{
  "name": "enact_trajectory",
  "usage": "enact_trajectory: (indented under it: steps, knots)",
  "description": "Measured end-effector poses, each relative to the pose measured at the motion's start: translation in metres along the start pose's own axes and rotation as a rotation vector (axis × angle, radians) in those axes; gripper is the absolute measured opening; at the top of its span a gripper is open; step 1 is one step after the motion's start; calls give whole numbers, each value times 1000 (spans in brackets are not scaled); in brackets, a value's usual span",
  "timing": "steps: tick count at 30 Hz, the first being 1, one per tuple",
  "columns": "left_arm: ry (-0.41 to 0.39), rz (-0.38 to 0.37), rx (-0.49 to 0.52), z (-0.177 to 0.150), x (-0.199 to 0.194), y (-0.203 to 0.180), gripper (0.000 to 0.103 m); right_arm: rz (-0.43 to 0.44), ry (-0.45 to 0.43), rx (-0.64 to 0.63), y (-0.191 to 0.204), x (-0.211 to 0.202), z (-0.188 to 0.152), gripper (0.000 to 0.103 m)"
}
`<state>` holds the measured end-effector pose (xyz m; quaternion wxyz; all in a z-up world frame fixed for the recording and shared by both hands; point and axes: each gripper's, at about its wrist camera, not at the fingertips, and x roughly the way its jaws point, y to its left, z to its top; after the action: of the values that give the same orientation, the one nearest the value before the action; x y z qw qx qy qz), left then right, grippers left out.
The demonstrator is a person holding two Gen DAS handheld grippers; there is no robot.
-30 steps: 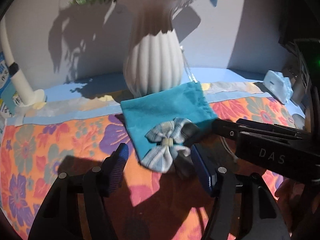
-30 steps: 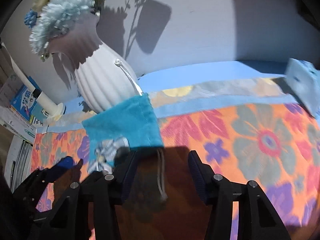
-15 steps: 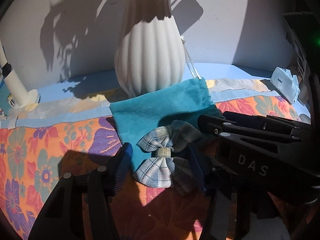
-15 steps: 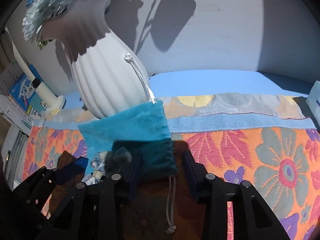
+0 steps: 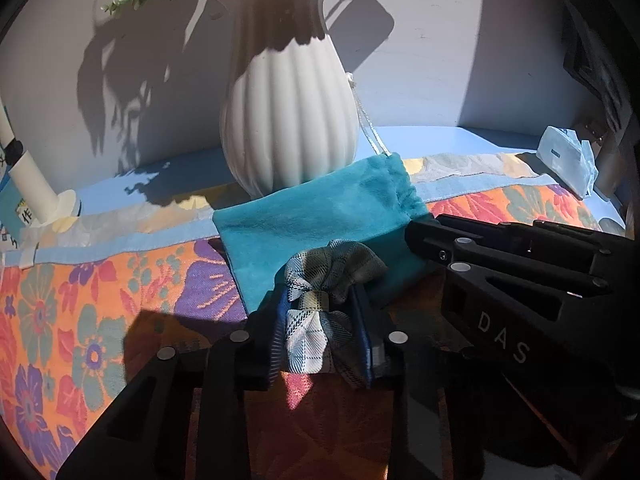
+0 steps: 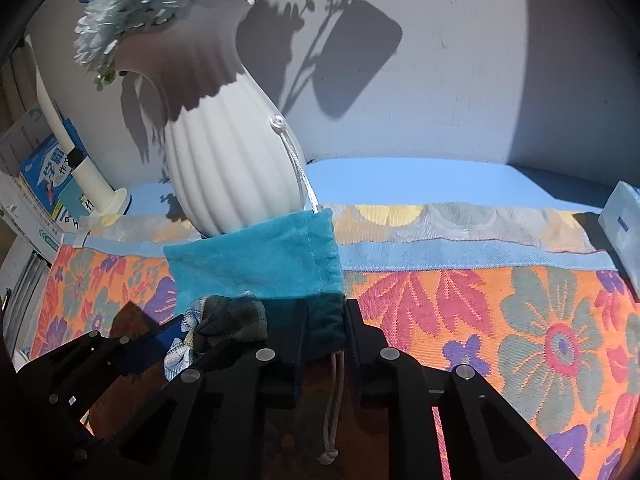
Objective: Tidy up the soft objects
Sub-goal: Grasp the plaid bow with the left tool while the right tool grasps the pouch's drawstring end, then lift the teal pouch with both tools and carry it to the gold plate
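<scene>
A teal drawstring pouch lies flat on the flowered cloth, in front of a white ribbed vase. A plaid bow rests on its near edge. My left gripper is closing, and its blue pads press on the bow's lower half. In the right wrist view my right gripper is closing and pinches the pouch at its shaded mouth corner. The drawstring hangs down between the fingers. The bow and left gripper sit just to the left.
The vase with blue flowers stands right behind the pouch, with a second cord leaning on it. A white post and books are at the far left. A tissue pack lies at the far right. A grey wall closes the back.
Both grippers have closed from wide open. The left one now squeezes the plaid bow and the right one pinches the pouch's mouth corner. Both views drew nearer to the pouch.
</scene>
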<state>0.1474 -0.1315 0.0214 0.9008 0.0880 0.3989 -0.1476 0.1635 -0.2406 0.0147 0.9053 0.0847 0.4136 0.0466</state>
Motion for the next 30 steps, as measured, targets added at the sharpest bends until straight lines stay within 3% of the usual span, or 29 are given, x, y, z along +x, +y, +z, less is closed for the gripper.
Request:
enact_trajectory:
  steps: [5, 10, 17, 23, 26, 28, 29, 30]
  knots:
    - [-29, 6, -16, -2, -11, 6, 18, -14, -39, 2, 2, -14, -4, 13]
    - [-46, -16, -93, -21, -48, 29, 18, -24, -33, 32, -1, -40, -24, 11]
    - [-38, -7, -155, -57, -89, 49, 18, -40, 33, 119, -4, -82, -76, 10]
    - [-33, 28, -168, -82, -103, 50, 18, -48, 107, 67, 13, -131, -134, 10]
    - [-51, 59, -183, -90, -105, 46, 18, 66, 180, -30, 23, -148, -157, 22]
    - [-64, 60, -197, -94, -104, 43, 18, 73, 180, -97, 23, -162, -166, 53]
    - [-70, 54, -206, -97, -104, 42, 18, 53, 158, -136, 24, -168, -168, 76]
    - [-72, 48, -217, -99, -102, 42, 18, 28, 124, -174, 26, -175, -169, 87]
